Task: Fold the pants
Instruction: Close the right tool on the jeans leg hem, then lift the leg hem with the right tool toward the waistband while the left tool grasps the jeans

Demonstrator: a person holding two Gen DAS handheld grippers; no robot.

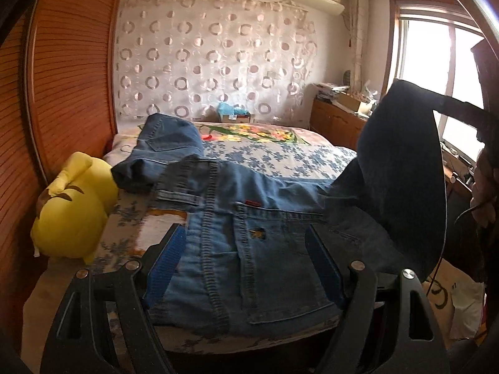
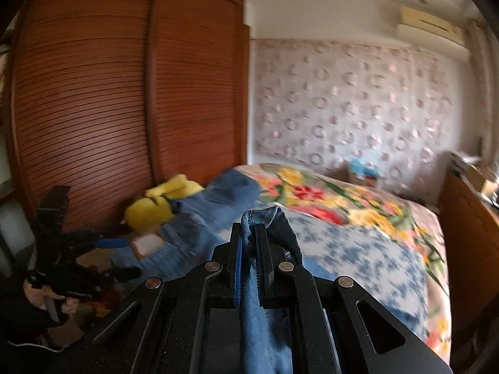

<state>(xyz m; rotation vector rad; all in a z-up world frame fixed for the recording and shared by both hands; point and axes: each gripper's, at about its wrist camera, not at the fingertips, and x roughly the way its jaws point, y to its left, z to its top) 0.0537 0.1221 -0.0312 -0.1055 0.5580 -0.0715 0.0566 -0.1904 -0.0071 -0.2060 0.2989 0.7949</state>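
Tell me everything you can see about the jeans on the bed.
The jeans are blue denim, faded, with heavy stitched seams, a back pocket and a small red tag. They lie spread on the flowered bedsheet, waist end near the open left gripper, whose fingers stand on either side without pressing. One leg end is lifted, clamped in the shut right gripper. Another bunched part lies beside the yellow plush toy.

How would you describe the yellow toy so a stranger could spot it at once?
Start at the bed with its floral sheet. Look to its edge by the slatted wooden wardrobe, left of the jeans. The plush toy lies there, the only bright yellow thing among blue denim and flowers.
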